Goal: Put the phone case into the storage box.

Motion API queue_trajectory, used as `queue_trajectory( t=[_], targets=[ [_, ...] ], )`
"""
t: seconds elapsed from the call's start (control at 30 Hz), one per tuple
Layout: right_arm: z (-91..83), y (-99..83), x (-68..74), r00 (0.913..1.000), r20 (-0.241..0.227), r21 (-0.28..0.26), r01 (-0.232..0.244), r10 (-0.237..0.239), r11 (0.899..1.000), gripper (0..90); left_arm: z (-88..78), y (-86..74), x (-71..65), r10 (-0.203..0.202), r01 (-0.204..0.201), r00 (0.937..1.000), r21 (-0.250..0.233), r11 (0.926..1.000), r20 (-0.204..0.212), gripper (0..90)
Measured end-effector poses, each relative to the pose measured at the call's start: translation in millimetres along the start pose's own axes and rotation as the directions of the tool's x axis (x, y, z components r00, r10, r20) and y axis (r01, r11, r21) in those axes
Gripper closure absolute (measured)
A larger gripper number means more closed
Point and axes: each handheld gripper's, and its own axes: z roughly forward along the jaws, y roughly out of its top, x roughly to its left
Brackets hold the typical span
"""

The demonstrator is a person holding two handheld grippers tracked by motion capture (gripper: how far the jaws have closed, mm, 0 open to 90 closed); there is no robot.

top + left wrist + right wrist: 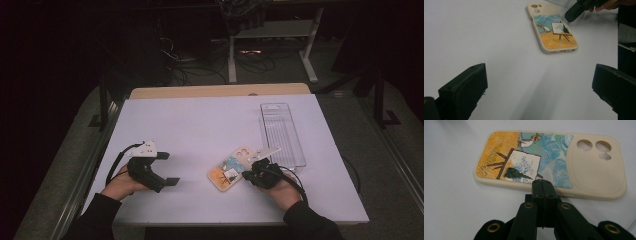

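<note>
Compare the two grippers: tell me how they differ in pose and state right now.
The left gripper has its jaws spread wide over bare white table, well clear of the phone case; the right gripper has its jaws pressed together at the case's long edge. Neither holds anything. Both are black and hand-held.

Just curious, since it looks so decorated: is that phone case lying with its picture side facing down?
No. The phone case lies on the white table with its painted picture facing up.
</note>
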Motion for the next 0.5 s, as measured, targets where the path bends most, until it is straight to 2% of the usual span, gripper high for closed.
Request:
queue_trajectory(
  t=[0.2,0.5],
  targets=[
    [4.8,1.5,-1.1,0.9999,0.017,0.009,0.004,-0.004,1.0,88.9,0.0,0.3,-1.1,0.003,-0.003,1.0,0.005,1.0,-0.001,0.0],
    [8.9,5.9,-2.3,0.9998,0.017,0.002,0.008,-0.008,1.0,88.9,0.2,0.3,-0.8,0.002,-0.002,1.0,0.008,1.0,-0.001,0.0]
  ],
)
